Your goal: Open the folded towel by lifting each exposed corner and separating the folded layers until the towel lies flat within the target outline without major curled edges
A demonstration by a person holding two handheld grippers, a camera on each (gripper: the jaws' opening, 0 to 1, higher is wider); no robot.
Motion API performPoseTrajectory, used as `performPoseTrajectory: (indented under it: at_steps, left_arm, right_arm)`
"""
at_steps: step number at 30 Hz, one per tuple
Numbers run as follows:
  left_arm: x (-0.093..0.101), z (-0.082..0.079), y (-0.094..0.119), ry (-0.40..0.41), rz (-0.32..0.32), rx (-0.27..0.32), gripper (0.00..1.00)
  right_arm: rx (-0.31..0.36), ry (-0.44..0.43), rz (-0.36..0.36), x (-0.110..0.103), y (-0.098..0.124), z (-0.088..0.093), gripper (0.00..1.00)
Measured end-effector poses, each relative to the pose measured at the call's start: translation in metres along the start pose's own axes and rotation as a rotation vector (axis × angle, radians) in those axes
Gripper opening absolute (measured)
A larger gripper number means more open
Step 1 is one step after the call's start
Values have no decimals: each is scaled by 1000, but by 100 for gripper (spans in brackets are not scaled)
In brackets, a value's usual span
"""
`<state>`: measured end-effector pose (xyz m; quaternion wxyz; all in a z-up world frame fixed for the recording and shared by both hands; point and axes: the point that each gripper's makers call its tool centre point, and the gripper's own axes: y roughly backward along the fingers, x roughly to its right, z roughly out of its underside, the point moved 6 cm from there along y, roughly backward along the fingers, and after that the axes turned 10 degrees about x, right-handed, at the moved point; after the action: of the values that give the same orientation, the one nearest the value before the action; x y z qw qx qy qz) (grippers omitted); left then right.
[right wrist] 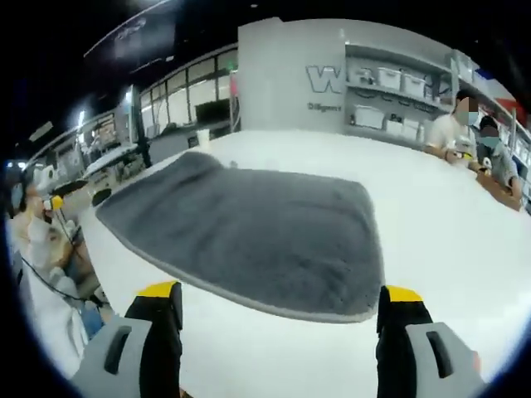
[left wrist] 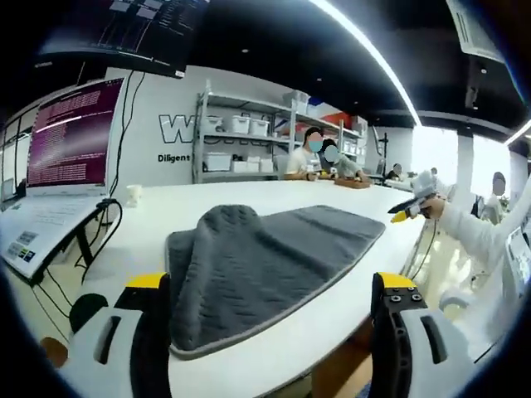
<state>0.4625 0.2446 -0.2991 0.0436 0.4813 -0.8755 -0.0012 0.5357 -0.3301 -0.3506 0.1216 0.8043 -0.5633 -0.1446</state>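
Observation:
A grey towel [left wrist: 274, 249] with a paler hem lies on the white table [left wrist: 249, 195]. It is mostly spread out, with a raised hump [left wrist: 224, 222] toward its far left part. My left gripper [left wrist: 272, 286] is open wide at the table's near edge, its jaws on either side of the towel's near hem and apart from it. In the right gripper view the towel [right wrist: 249, 232] looks nearly flat, with a slight rise at its far end [right wrist: 192, 163]. My right gripper [right wrist: 282, 294] is open and short of the hem; held in a hand, the right gripper [left wrist: 411, 207] hovers off the table's right side.
A laptop [left wrist: 70, 137] on a stand with cables [left wrist: 108, 224] sits at the table's left, and a small cup [left wrist: 133, 195] stands behind it. Shelves [left wrist: 241, 141] line the back wall. Two people [left wrist: 319, 157] sit at the far side. A person in white [right wrist: 37, 240] stands at the left.

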Motion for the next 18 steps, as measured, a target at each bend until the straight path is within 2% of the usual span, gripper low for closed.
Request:
performPoseTrajectory:
  at_steps: [7, 8, 10, 16, 18]
  left_arm:
    - [2, -4, -5, 27, 22, 55, 99]
    - [2, -5, -5, 37, 26, 66, 99]
    - [5, -3, -6, 42, 45, 55, 99]
    - [8, 0, -8, 68, 65, 51, 99]
    - [8, 0, -9, 74, 65, 52, 99]
  right_arm:
    - [36, -109, 80, 22, -9, 17, 90]
    - [52, -142, 99, 18, -10, 19, 90]
    - [85, -161, 123, 26, -10, 20, 88]
    - [137, -194, 203, 31, -13, 29, 70]
    - [183, -221, 232, 36, -13, 29, 62]
